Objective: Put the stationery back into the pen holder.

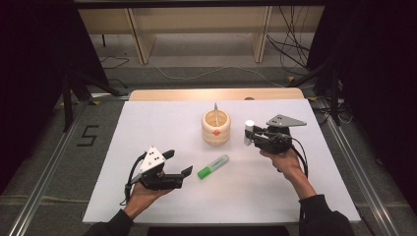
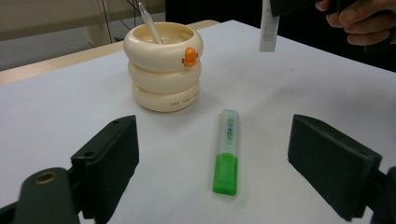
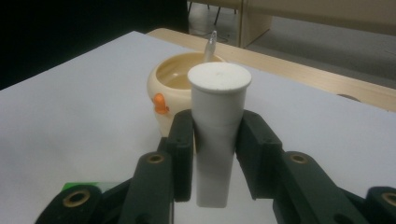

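1. Left gripper (image 1: 178, 163) is held low over the near-left of the table, jaws spread wide with nothing between them; in the left gripper view the green marker (image 2: 226, 150) is framed just ahead of the two pads, probably lined up as the next pick.
2. Marker is lying flat on the white sheet (image 1: 147, 128), cap end nearer, apart from the cup.
3. Right gripper (image 1: 252, 137) is clamped on a white tube (image 3: 216, 140); tube is held upright, flared cap on top, jaws pressed on its sides below the cap.
4. Upright hold is judged to suit a straight drop into the cup (image 1: 216, 127), which is seen just left of the tube in the high view and right behind it in the right gripper view.
5. Tube is not yet in the cup; it is carried clear of the table beside it.
6. Cup is a cream ringed holder with an orange knob on its side; one pen (image 1: 215, 107) is already stood in it, leaning on the rim.
7. Sheet is laid on a wooden tabletop (image 1: 216, 94), whose far edge is left bare.
8. Beyond: grey floor, wooden shelf legs (image 1: 140, 42), loose cables (image 1: 290, 44), dark stands at both sides, a "5" (image 1: 87, 135) marked on the floor left.
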{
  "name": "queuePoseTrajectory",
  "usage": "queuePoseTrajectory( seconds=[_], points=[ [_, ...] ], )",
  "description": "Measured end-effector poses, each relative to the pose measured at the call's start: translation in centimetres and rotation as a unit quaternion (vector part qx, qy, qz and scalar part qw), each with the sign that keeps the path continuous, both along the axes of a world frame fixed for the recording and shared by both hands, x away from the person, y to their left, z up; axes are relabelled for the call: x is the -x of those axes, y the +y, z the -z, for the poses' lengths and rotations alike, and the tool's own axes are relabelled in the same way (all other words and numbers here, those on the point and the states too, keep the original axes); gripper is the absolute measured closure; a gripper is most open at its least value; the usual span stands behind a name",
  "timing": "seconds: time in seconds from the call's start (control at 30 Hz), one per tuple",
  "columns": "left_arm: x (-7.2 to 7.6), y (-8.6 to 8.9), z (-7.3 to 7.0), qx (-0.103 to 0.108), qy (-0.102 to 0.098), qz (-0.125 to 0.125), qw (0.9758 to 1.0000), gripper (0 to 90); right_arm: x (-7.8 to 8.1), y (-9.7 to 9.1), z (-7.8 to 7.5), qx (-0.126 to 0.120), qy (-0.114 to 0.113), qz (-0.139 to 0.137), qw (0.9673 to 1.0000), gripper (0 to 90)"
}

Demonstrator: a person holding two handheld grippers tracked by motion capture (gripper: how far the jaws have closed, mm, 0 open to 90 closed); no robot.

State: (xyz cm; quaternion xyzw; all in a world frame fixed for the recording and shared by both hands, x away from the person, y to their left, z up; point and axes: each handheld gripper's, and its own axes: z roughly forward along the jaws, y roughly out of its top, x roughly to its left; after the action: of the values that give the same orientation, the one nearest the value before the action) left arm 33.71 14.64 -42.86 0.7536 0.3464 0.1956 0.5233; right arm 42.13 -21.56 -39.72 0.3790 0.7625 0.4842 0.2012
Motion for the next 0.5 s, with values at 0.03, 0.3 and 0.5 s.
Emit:
queuePoseTrajectory(
  seconds=[0.03, 0.3, 0.5],
  points=[
    [0.0, 0.0, 0.0, 0.001, 0.0, 0.0, 1.0, 16.0, -0.1, 0.1, 0.0, 0.002, -0.001, 0.0, 1.0, 68.3],
    [0.0, -0.1, 0.0, 0.001, 0.0, -0.003, 1.0, 16.1, -1.1, 1.0, -0.8, -0.011, -0.009, -0.001, 0.9999, 68.3],
    [0.1, -0.1, 0.0, 0.0, -0.003, -0.001, 1.0, 16.1, -2.0, 2.0, -1.2, -0.018, -0.008, -0.002, 0.9998, 68.3]
  ],
)
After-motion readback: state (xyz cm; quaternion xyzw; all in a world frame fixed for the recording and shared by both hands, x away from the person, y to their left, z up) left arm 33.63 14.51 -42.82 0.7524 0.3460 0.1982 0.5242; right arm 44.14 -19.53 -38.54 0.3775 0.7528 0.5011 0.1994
